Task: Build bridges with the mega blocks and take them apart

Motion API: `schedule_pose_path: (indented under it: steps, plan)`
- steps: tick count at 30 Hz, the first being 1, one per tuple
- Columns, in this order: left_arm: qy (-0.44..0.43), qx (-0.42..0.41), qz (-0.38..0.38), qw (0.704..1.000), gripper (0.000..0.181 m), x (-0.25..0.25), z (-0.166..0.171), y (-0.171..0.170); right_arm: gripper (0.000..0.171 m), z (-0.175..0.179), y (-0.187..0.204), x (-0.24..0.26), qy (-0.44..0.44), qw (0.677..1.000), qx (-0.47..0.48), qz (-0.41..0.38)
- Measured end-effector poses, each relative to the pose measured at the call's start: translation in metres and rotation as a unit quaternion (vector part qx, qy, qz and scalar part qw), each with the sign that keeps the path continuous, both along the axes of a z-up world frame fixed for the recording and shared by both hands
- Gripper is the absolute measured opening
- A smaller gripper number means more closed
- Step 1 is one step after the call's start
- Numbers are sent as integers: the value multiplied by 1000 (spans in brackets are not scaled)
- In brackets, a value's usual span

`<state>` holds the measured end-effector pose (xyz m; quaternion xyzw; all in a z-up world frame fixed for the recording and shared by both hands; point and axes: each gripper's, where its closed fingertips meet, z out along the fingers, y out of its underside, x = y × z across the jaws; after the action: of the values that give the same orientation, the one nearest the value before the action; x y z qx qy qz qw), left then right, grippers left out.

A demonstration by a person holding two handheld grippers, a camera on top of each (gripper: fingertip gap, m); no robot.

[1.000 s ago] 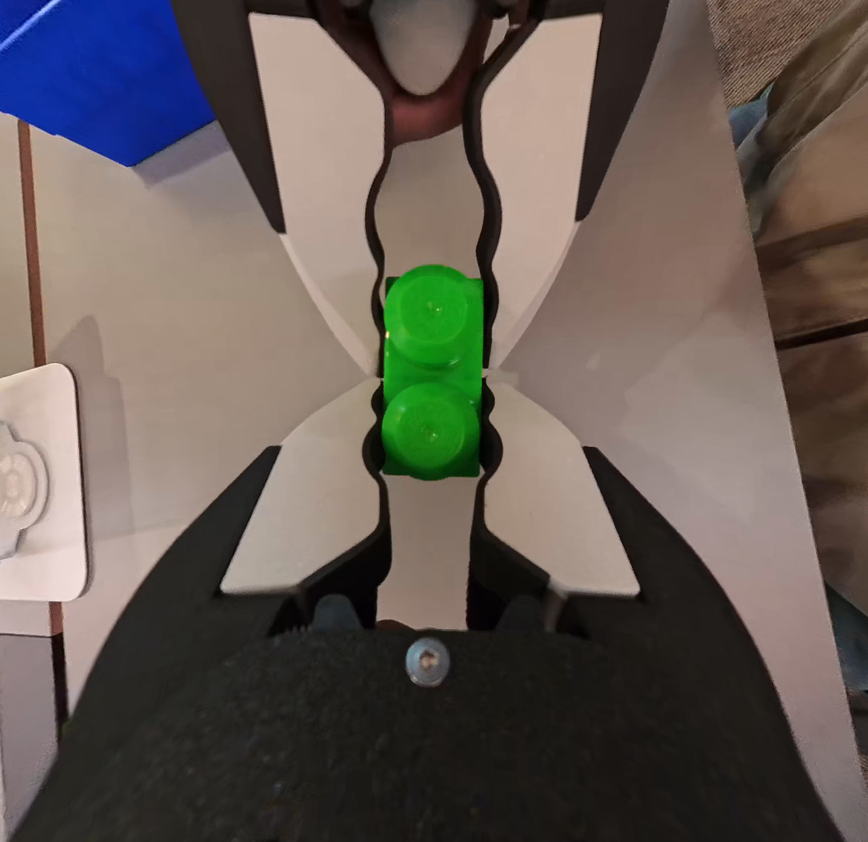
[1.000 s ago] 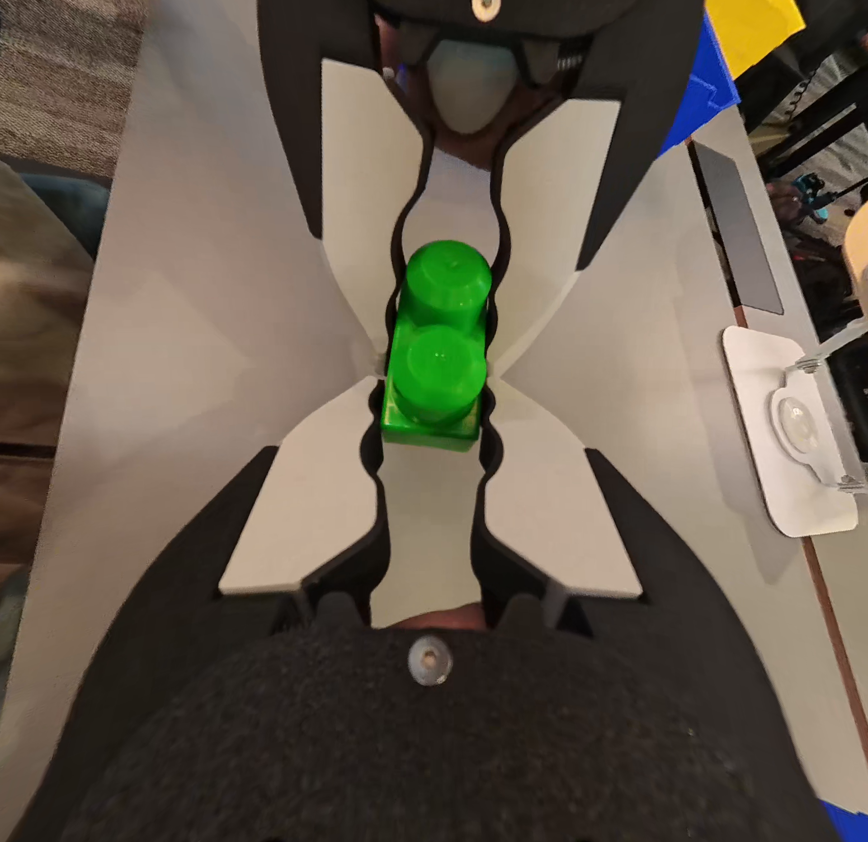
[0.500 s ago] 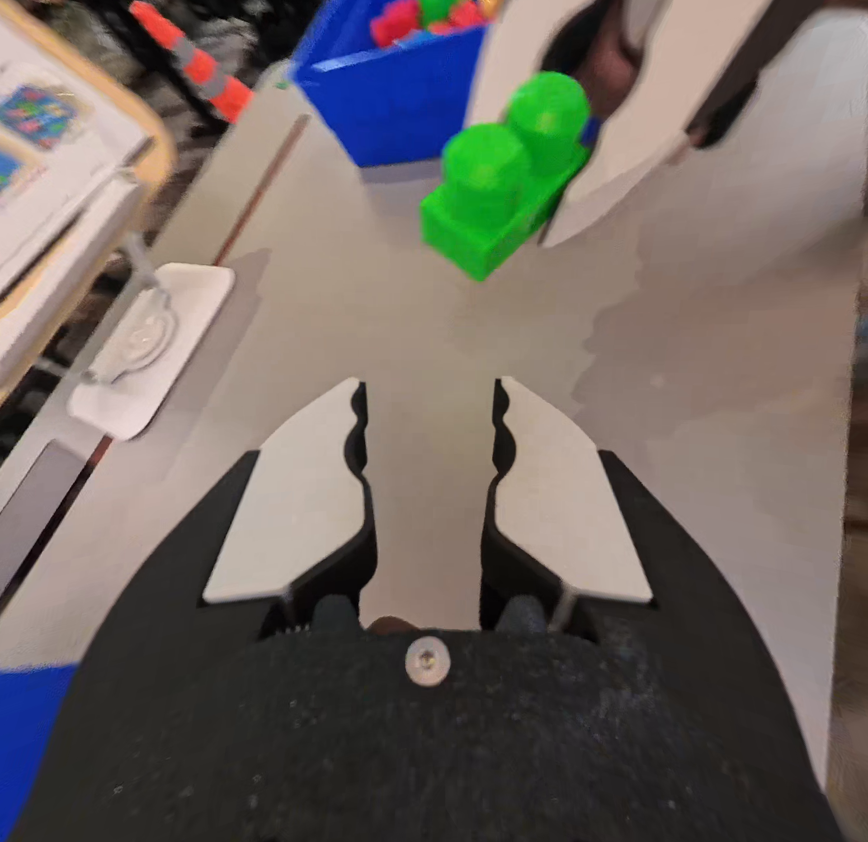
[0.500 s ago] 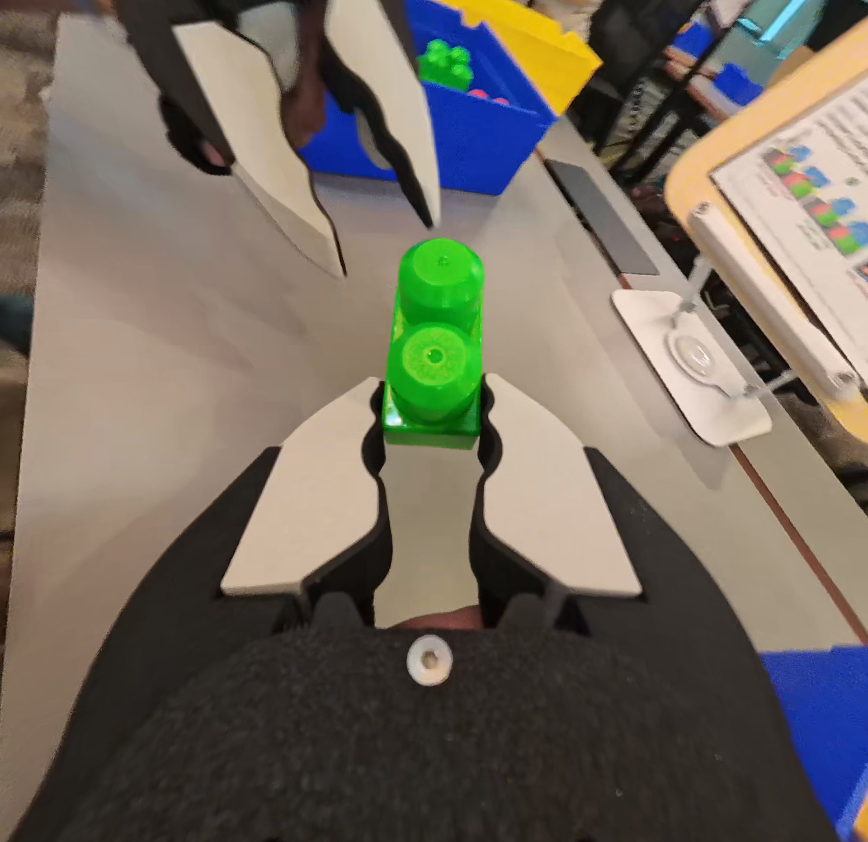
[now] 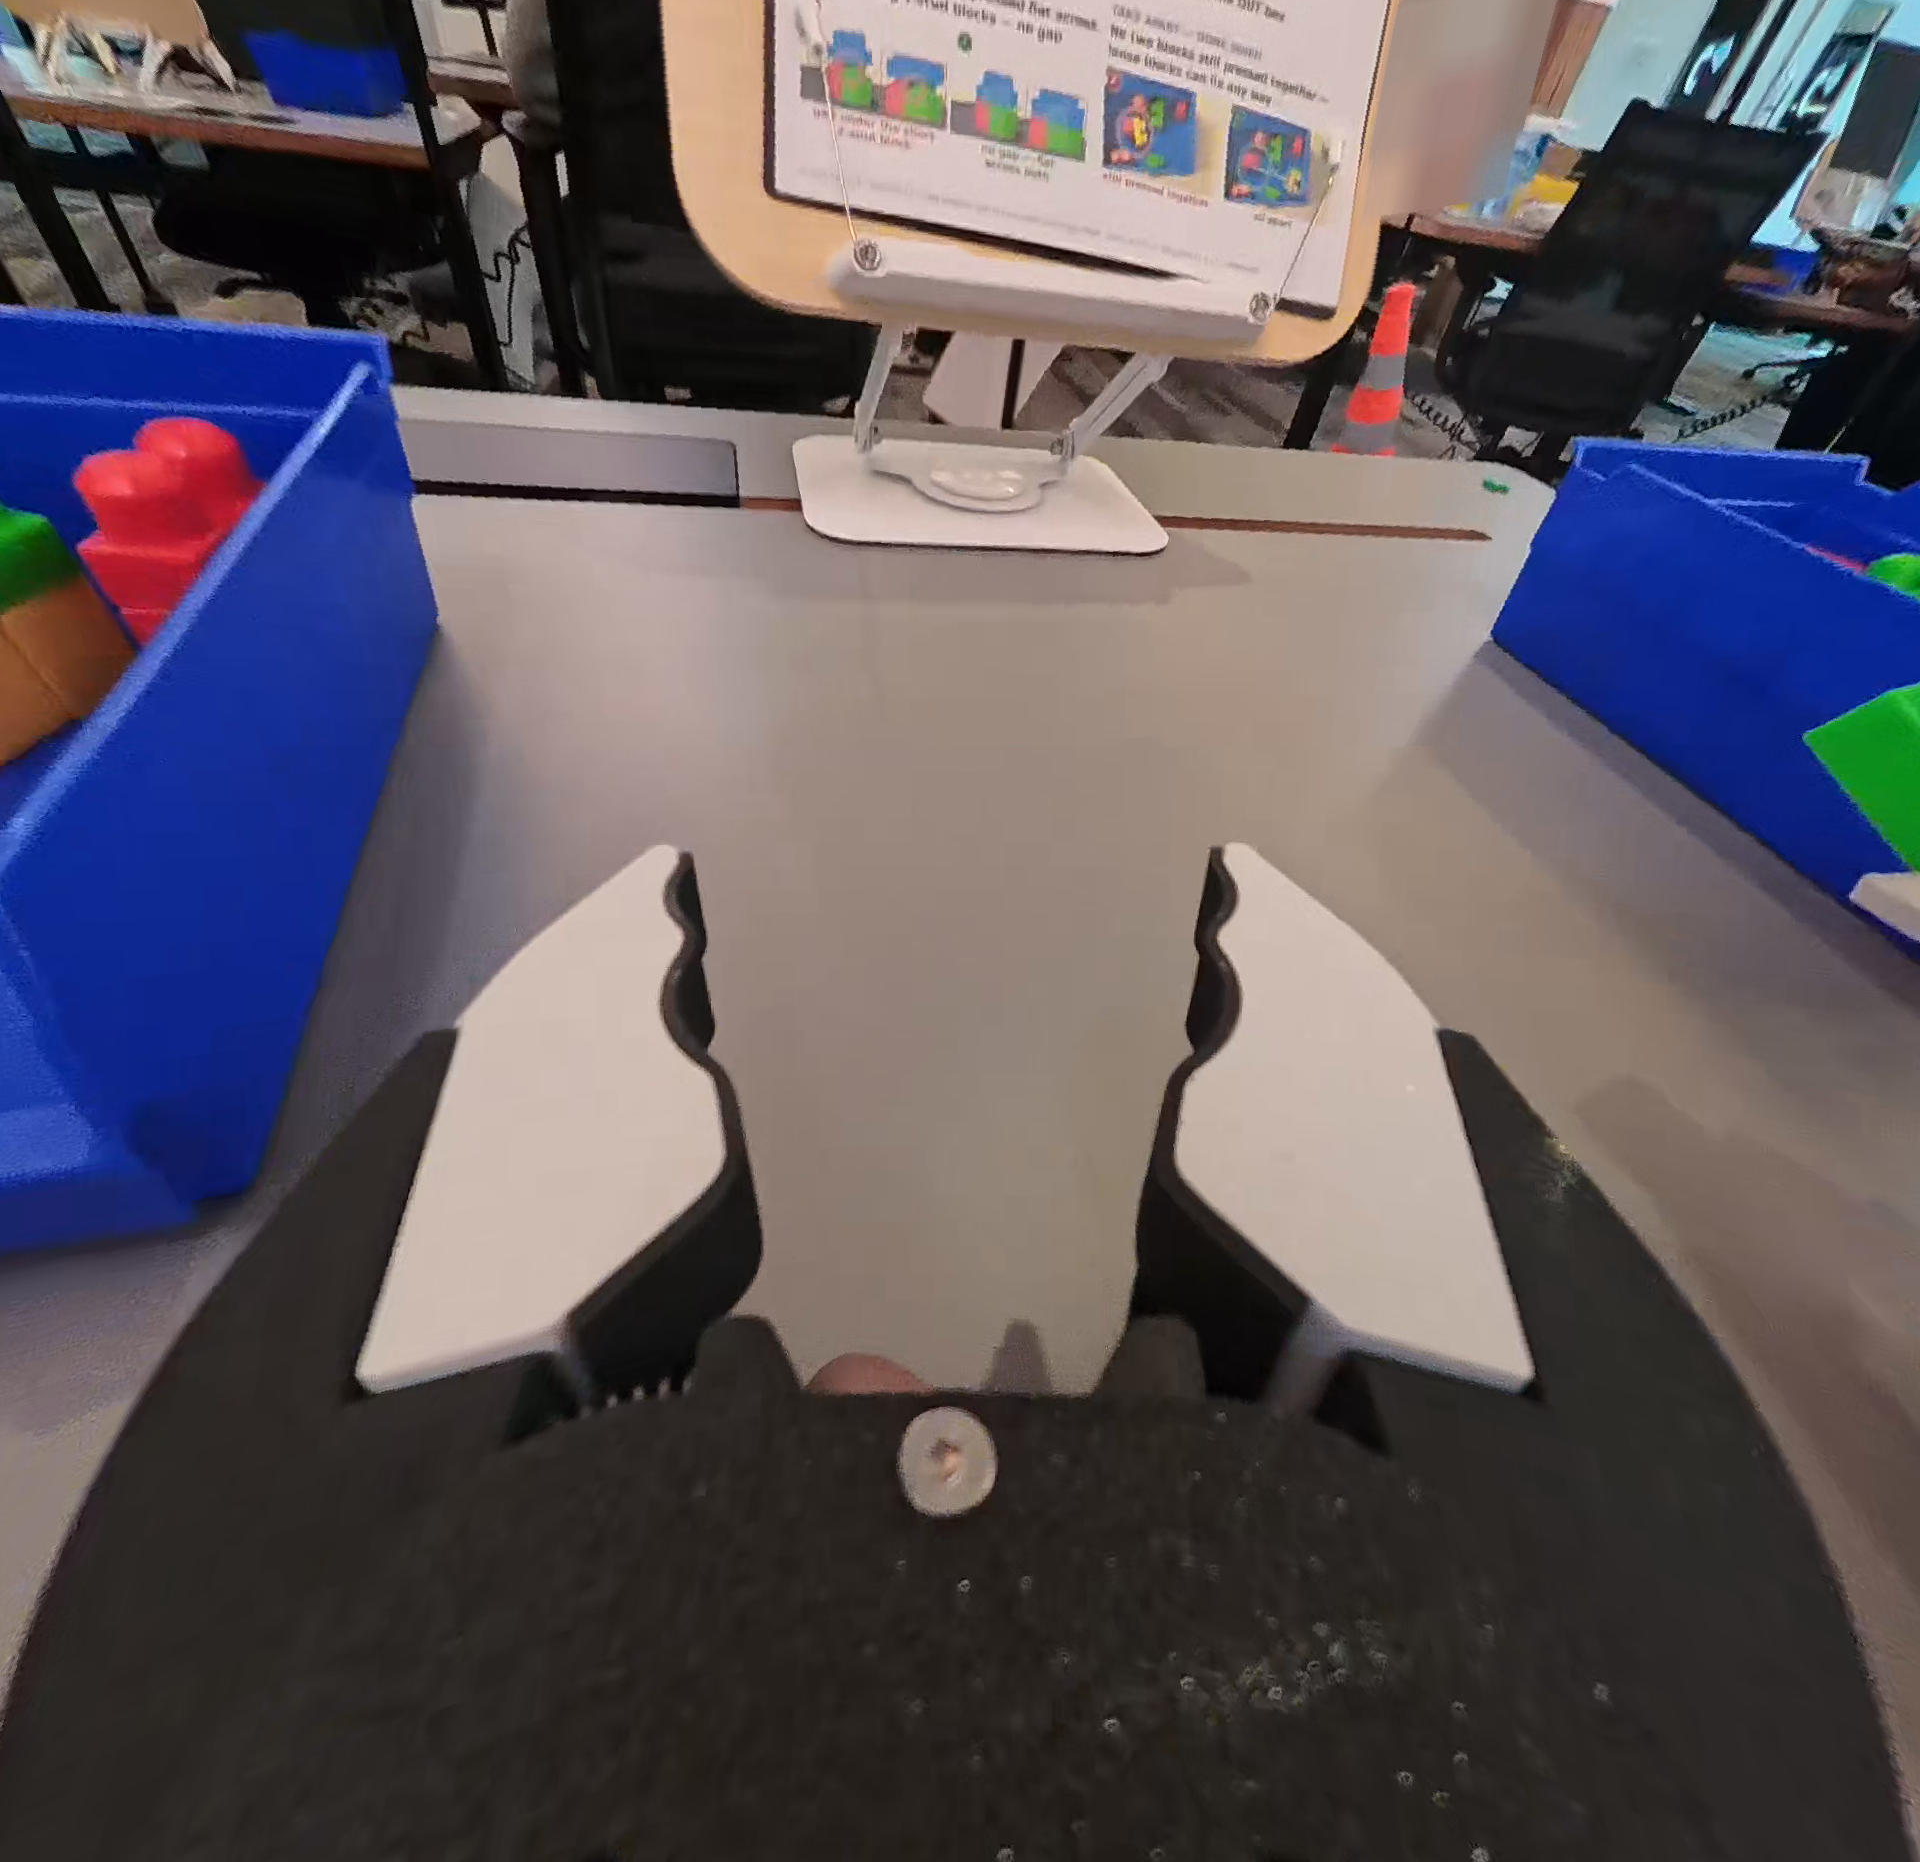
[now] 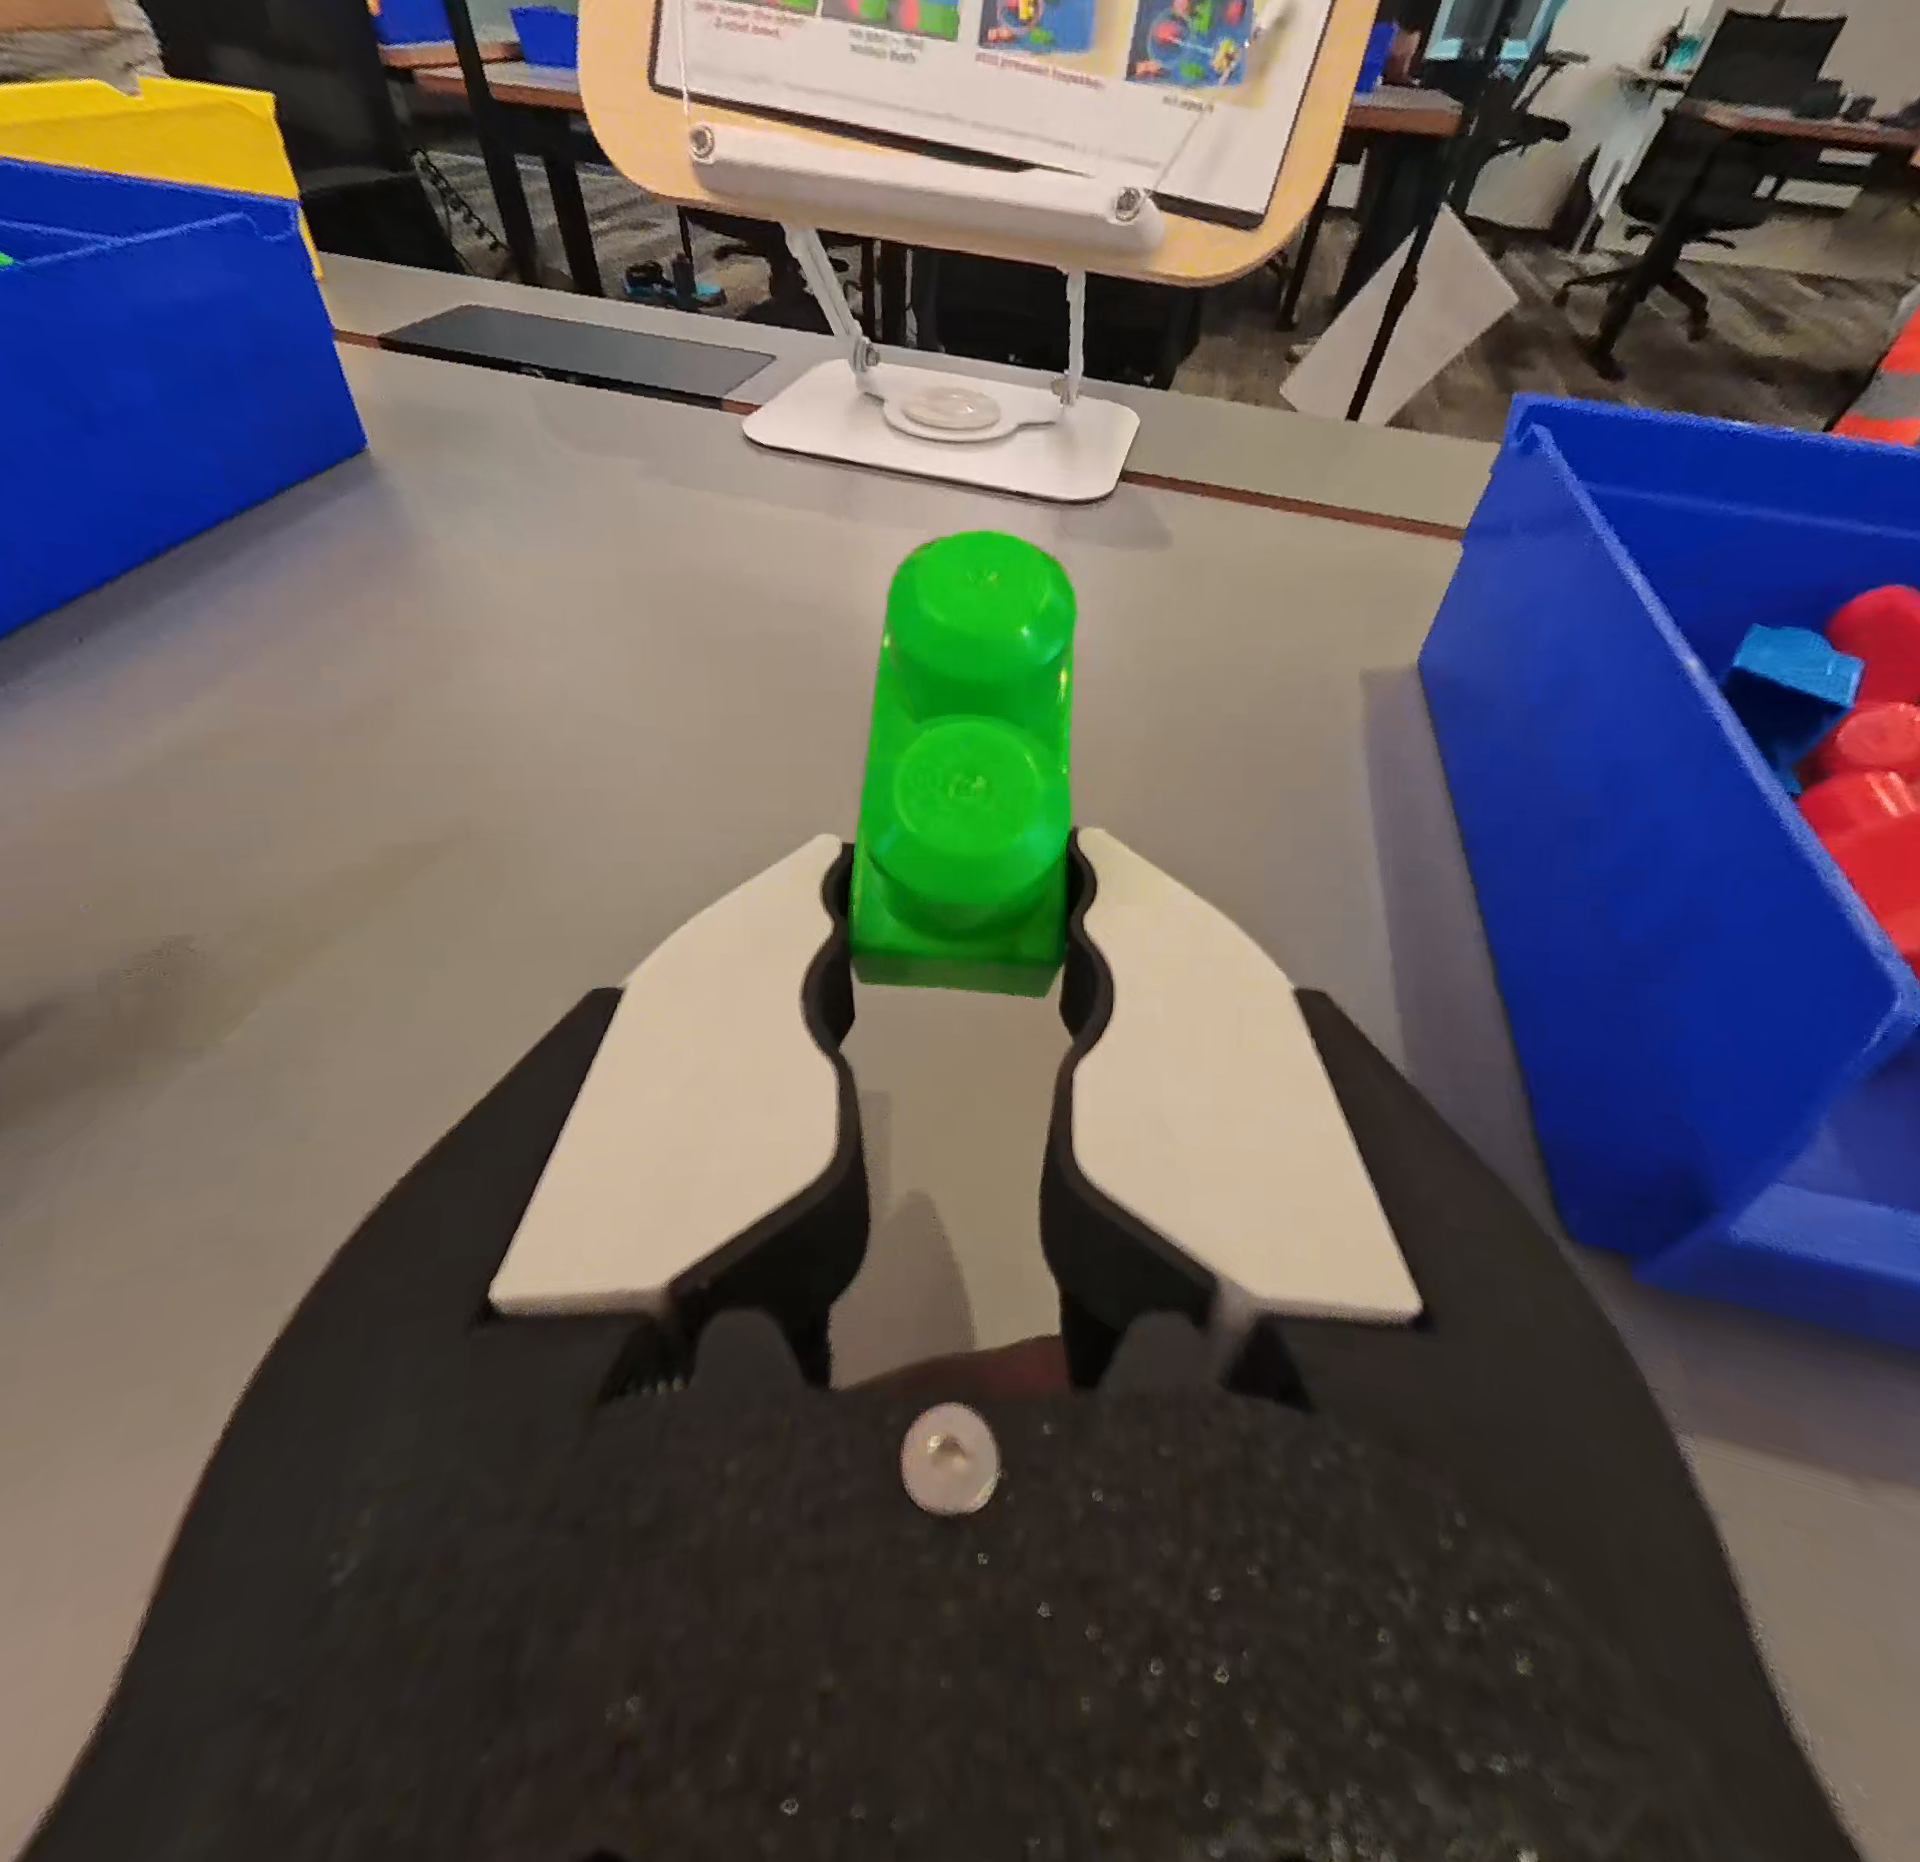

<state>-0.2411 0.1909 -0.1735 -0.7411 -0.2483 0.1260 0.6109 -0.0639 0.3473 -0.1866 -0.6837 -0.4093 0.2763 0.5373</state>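
Observation:
My right gripper (image 6: pixel 956 856) is shut on a green two-stud block (image 6: pixel 966 763) and holds it above the grey table (image 6: pixel 416 752), studs up, long side pointing away from me. The same green block (image 5: pixel 1875 773) shows at the right edge of the left wrist view, with a white fingertip (image 5: pixel 1893 903) of the right gripper under it. My left gripper (image 5: pixel 948 862) is open and empty over the bare table (image 5: pixel 935 732).
A blue bin (image 5: pixel 239 794) at the left holds red (image 5: pixel 156 524), green and brown blocks. A blue bin (image 6: pixel 1621 877) at the right holds red (image 6: pixel 1870 773) and blue blocks. An instruction board on a white stand (image 5: pixel 977 503) is at the table's far edge. A yellow bin (image 6: pixel 156 139) sits behind the left bin.
Both grippers held the green block over the table; my left gripper let go, opened wider and drew away to the left. Both views swung up to face the stand. The right keeps the block.

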Motion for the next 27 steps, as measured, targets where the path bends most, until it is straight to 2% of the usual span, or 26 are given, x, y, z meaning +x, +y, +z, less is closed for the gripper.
schedule_pose_path:
  steps: [13,17,21,25,27]
  plan:
    - [20,-29,-1,999,82,-3,-4,-4,37,-3,8,3,-11,1000,-1,-11]
    - [19,-34,-9,999,82,0,-7,-2,37,7,19,10,-13,1000,12,-21]
    - [18,-37,-18,999,81,3,-10,1,37,37,68,32,-19,998,28,-56]
    - [16,-43,-27,999,81,6,-14,4,37,68,146,59,-46,992,40,-107]
    - [11,-44,-31,998,80,7,-16,5,37,71,187,68,-64,989,34,-126]
